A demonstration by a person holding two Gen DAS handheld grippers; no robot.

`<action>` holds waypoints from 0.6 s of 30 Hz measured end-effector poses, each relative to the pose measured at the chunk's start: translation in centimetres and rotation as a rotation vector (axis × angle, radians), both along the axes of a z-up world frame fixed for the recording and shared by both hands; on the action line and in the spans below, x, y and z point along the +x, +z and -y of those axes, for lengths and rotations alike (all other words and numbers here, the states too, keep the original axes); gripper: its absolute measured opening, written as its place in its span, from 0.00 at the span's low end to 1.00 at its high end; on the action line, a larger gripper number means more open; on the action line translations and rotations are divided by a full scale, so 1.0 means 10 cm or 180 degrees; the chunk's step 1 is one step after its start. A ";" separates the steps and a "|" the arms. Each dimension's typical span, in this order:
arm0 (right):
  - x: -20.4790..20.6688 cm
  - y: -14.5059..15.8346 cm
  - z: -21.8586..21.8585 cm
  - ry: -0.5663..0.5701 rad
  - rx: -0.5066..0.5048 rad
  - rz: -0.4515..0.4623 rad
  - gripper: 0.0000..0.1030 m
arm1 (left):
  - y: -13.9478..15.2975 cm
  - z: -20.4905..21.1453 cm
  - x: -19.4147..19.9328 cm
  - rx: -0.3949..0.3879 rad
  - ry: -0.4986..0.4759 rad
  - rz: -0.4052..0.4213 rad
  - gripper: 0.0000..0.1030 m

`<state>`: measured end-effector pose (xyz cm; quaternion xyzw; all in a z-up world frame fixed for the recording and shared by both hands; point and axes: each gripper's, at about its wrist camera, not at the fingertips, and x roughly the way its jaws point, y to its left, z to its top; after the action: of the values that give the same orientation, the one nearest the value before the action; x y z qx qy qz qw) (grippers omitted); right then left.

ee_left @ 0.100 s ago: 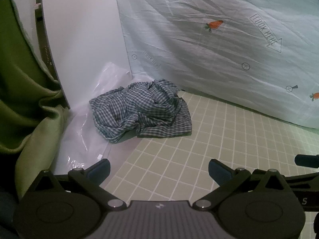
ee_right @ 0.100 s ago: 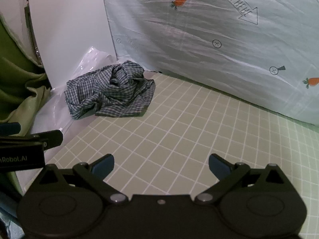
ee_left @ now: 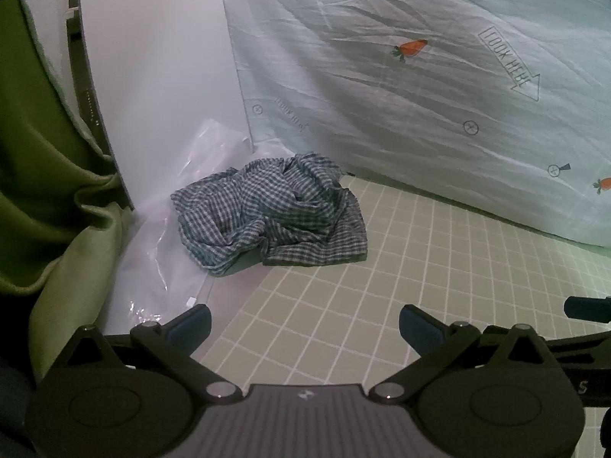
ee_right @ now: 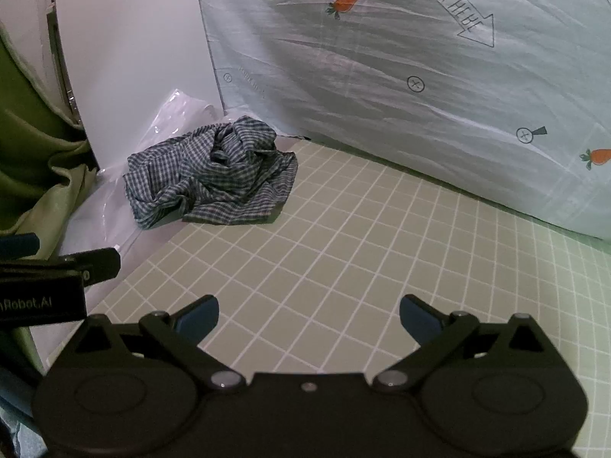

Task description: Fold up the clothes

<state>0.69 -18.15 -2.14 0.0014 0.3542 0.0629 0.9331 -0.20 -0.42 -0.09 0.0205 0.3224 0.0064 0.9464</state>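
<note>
Both the left gripper (ee_left: 304, 322) and right gripper (ee_right: 309, 315) hover with jaws apart near the grid mat (ee_right: 343, 252), seemingly ready to reach the crumpled checked garment (ee_left: 269, 215) at far left.

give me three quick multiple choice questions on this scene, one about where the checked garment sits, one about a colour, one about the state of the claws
1. Where does the checked garment lie?
A. spread flat in the middle of the grid mat
B. crumpled at the far left corner of the grid mat, partly on a clear plastic bag
C. hanging over the white panel

2. What colour are the carrots printed on the pale sheet behind the mat?
A. orange
B. purple
C. black

3. How do the left claw and right claw stand?
A. both shut on the garment
B. one open, one shut
C. both open and empty

Answers: 1 B, the bunched cloth overlaps the mat's corner and the plastic beside the white panel. 2 A, the carrot prints are orange with dark tops. 3 C, each wrist view shows a wide gap between the fingers, well short of the garment.
</note>
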 end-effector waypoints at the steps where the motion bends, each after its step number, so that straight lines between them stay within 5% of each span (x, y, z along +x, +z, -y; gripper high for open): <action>1: 0.00 0.00 0.00 -0.0002 0.0002 -0.0002 0.99 | 0.00 0.01 0.00 0.0000 -0.0004 -0.0002 1.00; 18: 0.02 -0.01 0.00 -0.0049 0.0018 0.0006 0.99 | 0.06 0.07 0.06 0.0037 -0.0022 -0.0009 1.00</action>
<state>0.91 -18.17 -2.25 0.0067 0.3531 0.0567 0.9338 0.43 -1.14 0.47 0.0272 0.3237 0.0049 0.9458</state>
